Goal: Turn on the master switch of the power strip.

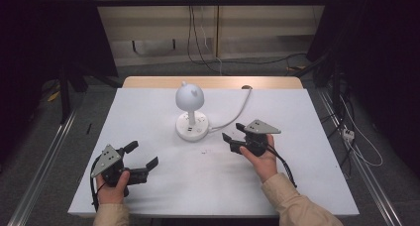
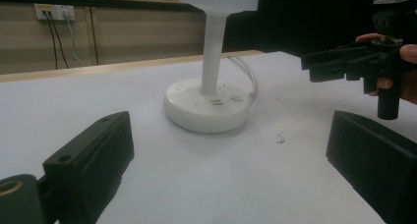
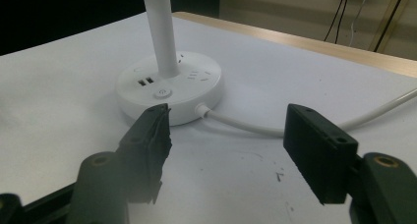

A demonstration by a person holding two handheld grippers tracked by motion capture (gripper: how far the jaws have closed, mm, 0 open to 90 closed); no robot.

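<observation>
A white desk lamp [image 1: 190, 96] with a rounded head stands on a round base [image 1: 192, 127] at the middle of the white table [image 1: 163, 186]. The base [image 3: 169, 89] carries a power button [image 3: 162, 93], two USB ports and sockets. Its white cable [image 3: 246, 126] runs off to the far right. My right gripper [image 1: 232, 131] hovers just right of the base, open, jaws pointing at it with nothing between them [image 3: 226, 135]. My left gripper [image 1: 143, 154] rests at the front left, open and empty [image 2: 228, 140], facing the base [image 2: 206, 106]. The right gripper [image 2: 344, 62] also appears in the left gripper view.
Small dark specks [image 1: 204, 151] mark the table in front of the lamp. The table's wooden far edge [image 1: 213, 82] shows behind the white sheet. Metal rails [image 1: 44, 161] and loose cables [image 1: 356, 141] lie on the floor at both sides. A wall socket [image 2: 54, 11] sits behind.
</observation>
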